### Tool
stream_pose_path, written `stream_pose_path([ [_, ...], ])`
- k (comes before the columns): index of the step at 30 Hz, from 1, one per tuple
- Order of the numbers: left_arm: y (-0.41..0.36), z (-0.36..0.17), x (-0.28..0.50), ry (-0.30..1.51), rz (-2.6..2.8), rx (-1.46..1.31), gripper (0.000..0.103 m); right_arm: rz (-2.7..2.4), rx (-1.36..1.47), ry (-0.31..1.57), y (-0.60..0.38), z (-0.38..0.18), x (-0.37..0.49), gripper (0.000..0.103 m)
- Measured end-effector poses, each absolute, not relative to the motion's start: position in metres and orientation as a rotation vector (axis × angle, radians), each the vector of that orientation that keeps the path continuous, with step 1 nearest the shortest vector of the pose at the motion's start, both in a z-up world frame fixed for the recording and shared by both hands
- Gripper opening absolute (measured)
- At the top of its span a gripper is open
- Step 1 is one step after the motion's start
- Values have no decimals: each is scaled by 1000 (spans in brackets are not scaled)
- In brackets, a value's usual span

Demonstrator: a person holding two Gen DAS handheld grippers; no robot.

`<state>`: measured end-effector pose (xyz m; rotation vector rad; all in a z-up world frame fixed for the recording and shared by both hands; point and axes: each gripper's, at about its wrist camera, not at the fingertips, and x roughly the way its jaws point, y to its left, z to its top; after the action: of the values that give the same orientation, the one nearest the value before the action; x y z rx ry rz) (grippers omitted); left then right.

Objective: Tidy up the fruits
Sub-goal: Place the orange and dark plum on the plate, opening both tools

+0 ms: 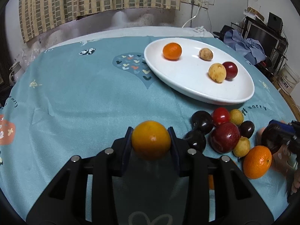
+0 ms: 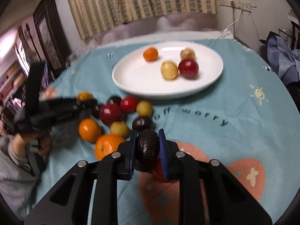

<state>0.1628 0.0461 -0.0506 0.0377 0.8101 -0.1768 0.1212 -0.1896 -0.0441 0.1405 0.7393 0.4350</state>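
My left gripper (image 1: 151, 140) is shut on an orange (image 1: 151, 140) and holds it above the blue cloth. My right gripper (image 2: 147, 148) is shut on a dark wrinkled fruit (image 2: 146, 147) beside the fruit pile. A white oval plate (image 1: 168, 76) holds a small orange (image 1: 172, 51), two yellow-brown fruits and a red plum (image 1: 230, 70). It also shows in the right wrist view (image 2: 135, 75). A loose pile of dark plums, red plums, a tomato, yellow fruits and oranges (image 1: 225, 135) lies on the cloth (image 2: 120, 116).
The round table has a blue patterned cloth (image 1: 84, 97). The right gripper shows at the left view's right edge (image 1: 281, 133); the left gripper shows at the right view's left (image 2: 56, 110). Curtain and wall behind; clutter at the far right.
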Motion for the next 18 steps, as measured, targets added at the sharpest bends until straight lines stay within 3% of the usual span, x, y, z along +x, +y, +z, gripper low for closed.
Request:
stream_pose_path([
  [9,6,-5,183,726,-292,-8,38,391,290,668,-204,-1,182,23],
  [15,-36,-19,216,753,-314,54,38,339,299,698,-199,-23,224,24],
  [18,-38,-31,219,764,-297,87,52,335,345,729,-210,-30,230,24],
])
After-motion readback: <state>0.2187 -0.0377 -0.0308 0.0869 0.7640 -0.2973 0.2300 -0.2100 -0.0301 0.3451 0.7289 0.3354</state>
